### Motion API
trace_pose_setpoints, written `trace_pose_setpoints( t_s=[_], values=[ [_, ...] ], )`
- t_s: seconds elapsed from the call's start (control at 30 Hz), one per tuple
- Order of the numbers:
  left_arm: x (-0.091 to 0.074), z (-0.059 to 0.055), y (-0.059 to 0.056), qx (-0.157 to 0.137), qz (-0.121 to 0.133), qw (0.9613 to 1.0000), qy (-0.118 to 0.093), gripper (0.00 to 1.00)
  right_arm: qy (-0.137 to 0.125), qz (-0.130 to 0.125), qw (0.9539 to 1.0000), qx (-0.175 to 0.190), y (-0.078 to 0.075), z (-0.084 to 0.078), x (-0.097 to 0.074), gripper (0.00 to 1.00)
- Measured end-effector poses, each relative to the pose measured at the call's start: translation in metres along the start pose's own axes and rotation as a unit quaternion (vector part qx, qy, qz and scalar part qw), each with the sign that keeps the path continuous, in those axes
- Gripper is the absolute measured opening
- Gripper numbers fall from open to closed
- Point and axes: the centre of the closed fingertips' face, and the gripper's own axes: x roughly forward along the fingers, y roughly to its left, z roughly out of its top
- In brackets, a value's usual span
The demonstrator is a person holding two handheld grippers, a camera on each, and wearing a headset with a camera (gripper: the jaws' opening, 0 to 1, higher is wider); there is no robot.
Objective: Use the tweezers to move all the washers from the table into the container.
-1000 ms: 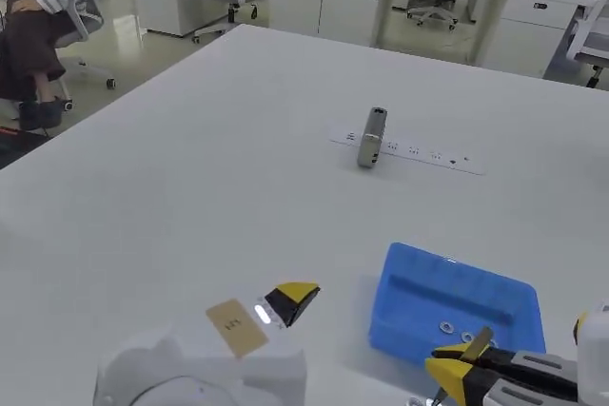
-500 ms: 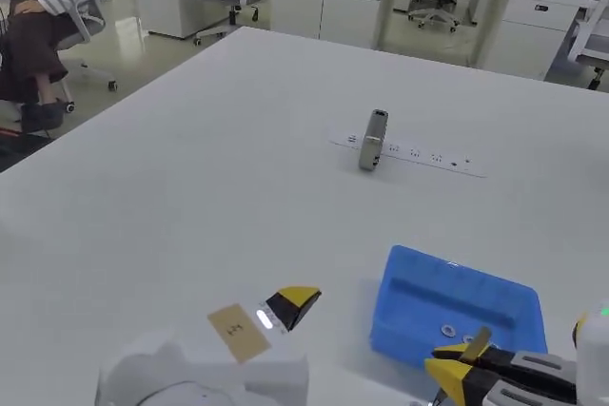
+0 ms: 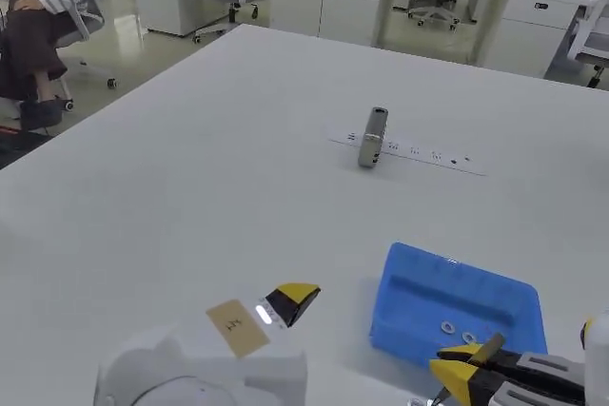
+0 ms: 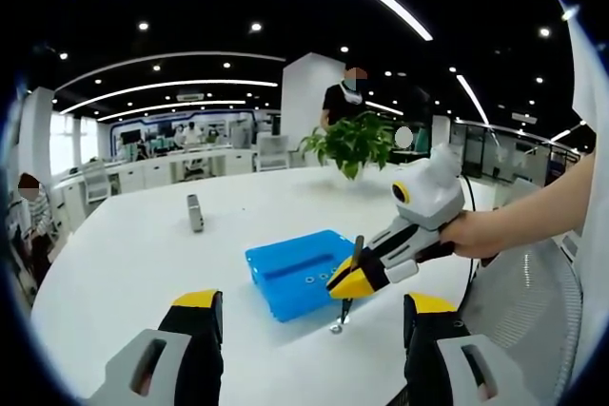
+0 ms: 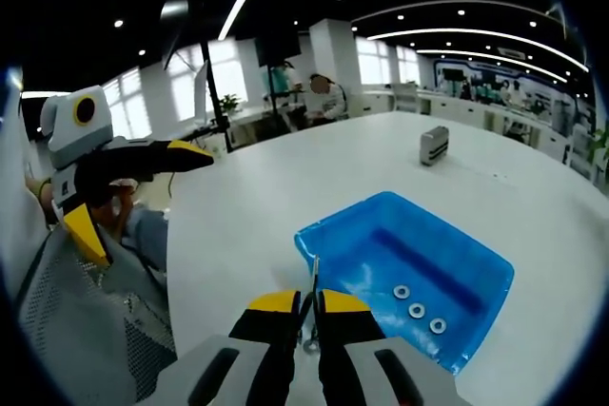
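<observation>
Right tongs (image 5: 306, 307) drew back slightly, tweezers (image 5: 314, 279) tip just above a washer (image 4: 336, 328).

Just in front of the blue container (image 3: 457, 303), the right gripper (image 3: 447, 370) is cut off by the bottom and right edges of the head view. Its closed jaws hide the middle of the tweezers (image 3: 492, 342), whose lower ends run out at the bottom edge. Left of the container, the left gripper (image 3: 291, 299) shows one yellow jaw tip, its body cut by the bottom edge. The print on its tan label (image 3: 235, 324) is too small to read. Inside the container, the washers (image 3: 457, 332) are tiny specks. Just in front of the container lies a lone washer (image 4: 336, 328); whether the tweezers touch it cannot be told.
</observation>
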Motion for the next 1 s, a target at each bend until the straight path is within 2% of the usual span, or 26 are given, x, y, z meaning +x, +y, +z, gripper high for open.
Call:
trace_pose_setpoints(
  t_s=[0.47,0.73,1.0],
  values=[
    [-0.0001,-0.0005,0.0006,0.000,0.001,1.0000,0.002,0.78,0.000,-0.003,1.0000,-0.005,0.0015,0.0012,-0.0025,0.04],
    [0.0002,-0.0008,0.0002,0.000,0.000,1.0000,0.002,0.78,0.015,-0.003,0.9998,-0.016,0.0020,-0.0050,-0.0026,0.04],
    [0.0001,-0.0006,0.0000,0.000,0.000,1.0000,0.002,0.78,0.005,0.002,0.9998,-0.019,0.0072,-0.0012,0.0039,0.03]
  ],
)
